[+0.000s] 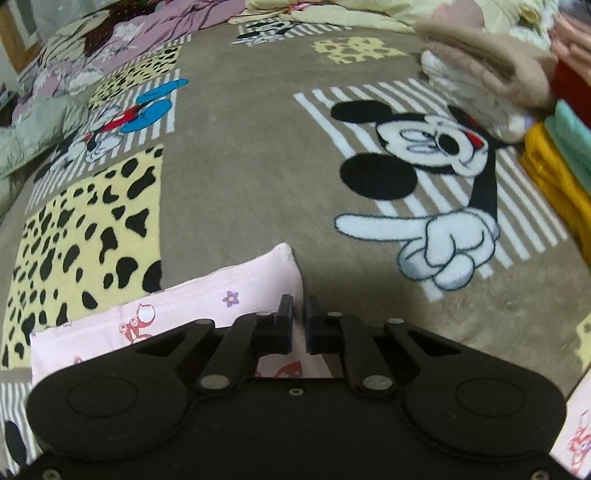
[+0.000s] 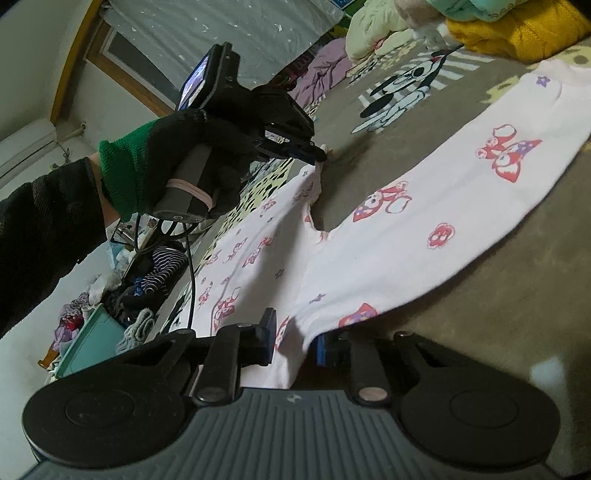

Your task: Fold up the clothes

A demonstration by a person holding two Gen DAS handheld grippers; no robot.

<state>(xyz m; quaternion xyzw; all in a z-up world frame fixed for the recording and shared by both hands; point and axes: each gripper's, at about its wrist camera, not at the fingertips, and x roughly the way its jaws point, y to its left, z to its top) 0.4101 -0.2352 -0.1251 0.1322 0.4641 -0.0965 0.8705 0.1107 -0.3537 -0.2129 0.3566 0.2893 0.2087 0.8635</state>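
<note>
**Pink garment held at two points, fold unfinished**

The pink garment [image 2: 424,221] is spread on the blanket [image 1: 258,147], one leg laid toward the folded pile [image 2: 517,29]. Each hand-held gripper, left [image 1: 299,306] and right [image 2: 293,332], is closed on its cloth. The garment's near edge is hidden behind the grippers.

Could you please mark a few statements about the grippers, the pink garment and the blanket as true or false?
1. The left gripper pinches a corner of the pink garment. True.
2. The right gripper hangs open and apart from the cloth. False: cloth sits between its fingers.
3. The blanket is plain blue. False: it is brown with cartoon mice and spotted yellow patches.
4. Folded clothes, a yellow sweater among them, sit at the blanket's edge. True.
</note>
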